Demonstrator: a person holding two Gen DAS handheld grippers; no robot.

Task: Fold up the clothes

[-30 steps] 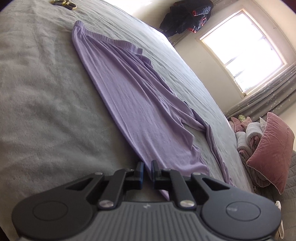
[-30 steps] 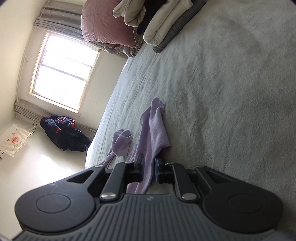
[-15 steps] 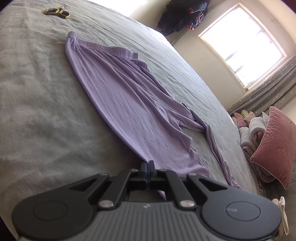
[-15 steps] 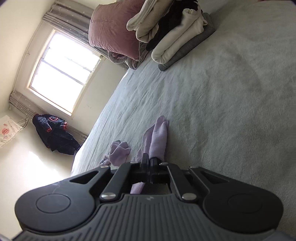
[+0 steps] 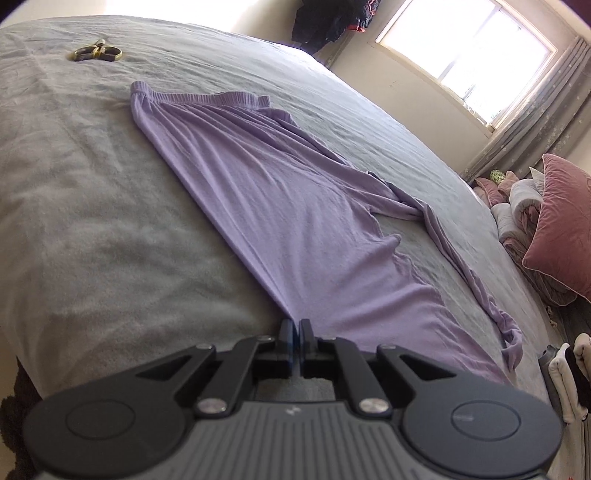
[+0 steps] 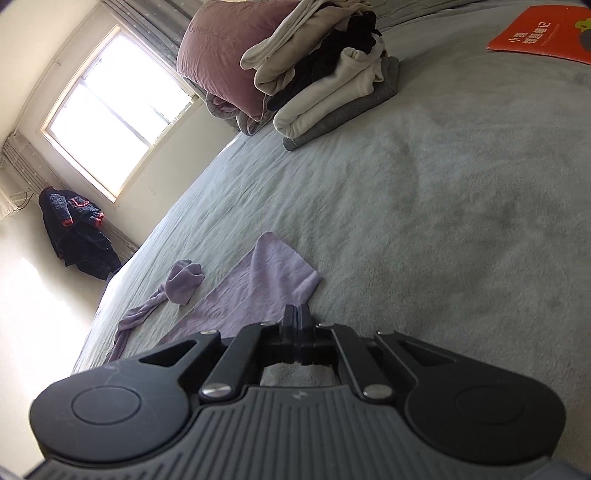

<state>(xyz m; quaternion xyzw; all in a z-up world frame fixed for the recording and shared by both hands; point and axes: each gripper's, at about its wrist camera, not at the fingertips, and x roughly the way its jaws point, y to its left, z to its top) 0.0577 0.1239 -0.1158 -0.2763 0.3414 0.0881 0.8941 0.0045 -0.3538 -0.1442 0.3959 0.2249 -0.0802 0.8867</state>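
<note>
Lilac knit trousers [image 5: 280, 206] lie spread across a grey bed cover [image 5: 74, 229] in the left wrist view, the ribbed waistband at the far end and one leg running toward the camera. The left gripper [image 5: 295, 334] has its jaws pressed together on the near hem of that leg, the cloth pulled taut from the tips. The other leg trails off to the right in a thin twisted line, ending in a crumpled cuff near the bed's edge. A pair of gold-handled scissors [image 5: 96, 52] rests on the cover beyond the waistband, well apart from the garment. A pink cushion [image 5: 561, 236] and bundled bedding sit at the right, under a bright window [image 5: 465, 48].

In the right wrist view, the right gripper [image 6: 297, 317] is likewise closed on the same leg's hem, gripping the cloth beside its flat square corner. The twisted second leg lies to the left, its cuff bunched. A stack of folded clothes [image 6: 332, 81] stands farther up the bed, against the pink cushion, with an orange booklet [image 6: 539, 33] lying at the far right. A dark jacket [image 6: 74, 232] hangs on the wall beneath the window.
</note>
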